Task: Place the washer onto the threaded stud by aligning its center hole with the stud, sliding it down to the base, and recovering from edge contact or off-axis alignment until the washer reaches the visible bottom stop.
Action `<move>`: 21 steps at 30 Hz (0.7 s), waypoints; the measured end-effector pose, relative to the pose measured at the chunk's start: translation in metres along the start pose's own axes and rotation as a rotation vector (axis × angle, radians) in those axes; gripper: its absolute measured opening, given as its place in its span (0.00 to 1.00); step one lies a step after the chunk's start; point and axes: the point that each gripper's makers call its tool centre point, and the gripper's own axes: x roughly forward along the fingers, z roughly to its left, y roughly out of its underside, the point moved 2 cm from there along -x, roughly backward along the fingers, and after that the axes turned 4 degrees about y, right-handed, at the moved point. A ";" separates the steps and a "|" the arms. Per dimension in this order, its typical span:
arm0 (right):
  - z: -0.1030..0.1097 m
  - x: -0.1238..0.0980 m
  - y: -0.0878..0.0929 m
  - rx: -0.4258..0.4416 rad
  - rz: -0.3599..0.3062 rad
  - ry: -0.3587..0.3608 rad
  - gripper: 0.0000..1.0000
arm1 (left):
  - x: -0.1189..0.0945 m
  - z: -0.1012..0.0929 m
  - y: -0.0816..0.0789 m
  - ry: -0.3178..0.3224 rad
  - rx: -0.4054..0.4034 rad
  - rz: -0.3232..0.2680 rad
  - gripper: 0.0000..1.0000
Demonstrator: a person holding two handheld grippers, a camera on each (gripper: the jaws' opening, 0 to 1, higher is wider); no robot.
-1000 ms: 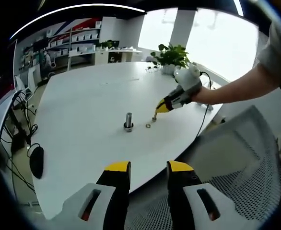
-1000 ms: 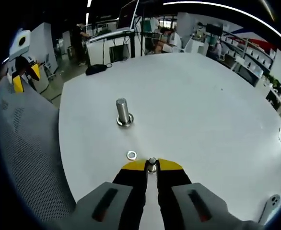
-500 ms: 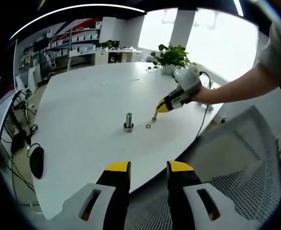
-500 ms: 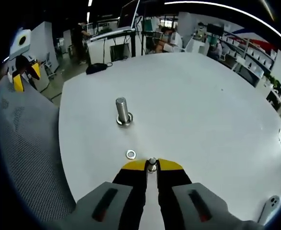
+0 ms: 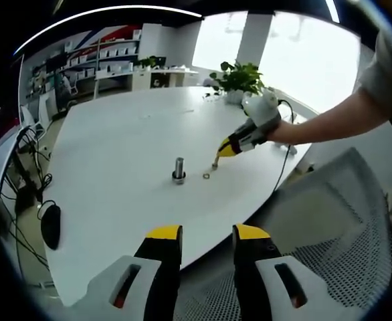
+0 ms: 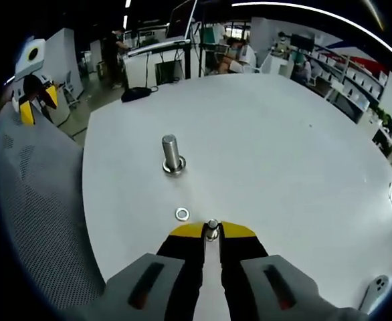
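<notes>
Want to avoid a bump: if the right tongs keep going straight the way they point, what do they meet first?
Probably bare white table. The right tongs, shut on a small silver washer, point just right of the upright threaded steel stud; depth is unclear.

bright, even office light; window [image 5: 296, 53] blows out white, table [image 6: 283, 154] glares a bit, shadows soft, fisheye edges bend and blur.

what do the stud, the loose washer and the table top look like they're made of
Stud: bare metal, probably steel, with a grey sheen and bright highlights.
Washer lying flat on the table: also metal, a thin silvery ring with a glint.
Table top: smooth white surface with a soft sheen, likely laminate or painted board; the pictures cannot settle which.
</notes>
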 end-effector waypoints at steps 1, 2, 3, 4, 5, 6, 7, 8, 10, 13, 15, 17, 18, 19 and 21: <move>0.000 0.000 0.000 0.000 0.002 0.000 0.10 | 0.000 0.000 0.000 0.000 0.001 0.000 0.28; 0.000 0.000 0.001 -0.006 0.008 0.002 0.10 | 0.000 0.000 0.000 0.000 0.001 0.000 0.28; 0.000 0.000 0.002 -0.007 0.009 0.000 0.10 | 0.000 0.000 0.000 0.001 0.001 0.000 0.28; 0.000 0.001 0.002 -0.005 0.010 -0.001 0.10 | 0.000 0.000 0.000 0.002 0.001 0.000 0.28; 0.000 0.001 0.003 -0.005 0.012 -0.002 0.10 | 0.000 0.000 0.000 0.002 0.001 0.000 0.28; 0.000 0.001 0.003 -0.007 0.012 -0.001 0.10 | 0.000 0.000 0.000 0.001 0.001 0.000 0.28; 0.000 0.001 0.003 -0.007 0.014 -0.003 0.10 | 0.000 0.000 0.000 0.002 0.001 0.000 0.28; 0.001 0.001 0.003 -0.006 0.013 -0.004 0.10 | 0.000 0.000 0.000 0.002 0.000 -0.001 0.28; 0.000 0.000 0.003 -0.011 0.013 0.001 0.11 | 0.000 -0.001 0.000 0.004 0.000 -0.001 0.28; -0.003 0.000 0.002 -0.036 0.008 0.021 0.21 | 0.000 -0.001 0.000 0.004 0.000 0.000 0.28; -0.004 -0.002 -0.001 -0.054 0.003 0.032 0.27 | 0.000 -0.001 0.000 0.005 0.000 -0.001 0.28; -0.002 -0.004 -0.009 -0.058 -0.009 0.021 0.28 | 0.000 -0.001 -0.001 0.006 0.001 -0.002 0.28; -0.001 -0.004 -0.011 -0.063 -0.009 0.019 0.29 | 0.000 -0.001 -0.001 0.007 0.002 -0.003 0.28; -0.001 -0.004 -0.014 -0.098 -0.005 0.020 0.29 | 0.000 -0.001 -0.001 0.008 0.002 -0.004 0.28; 0.005 -0.004 -0.021 -0.151 0.011 -0.010 0.29 | 0.000 -0.002 -0.001 0.010 0.004 -0.004 0.28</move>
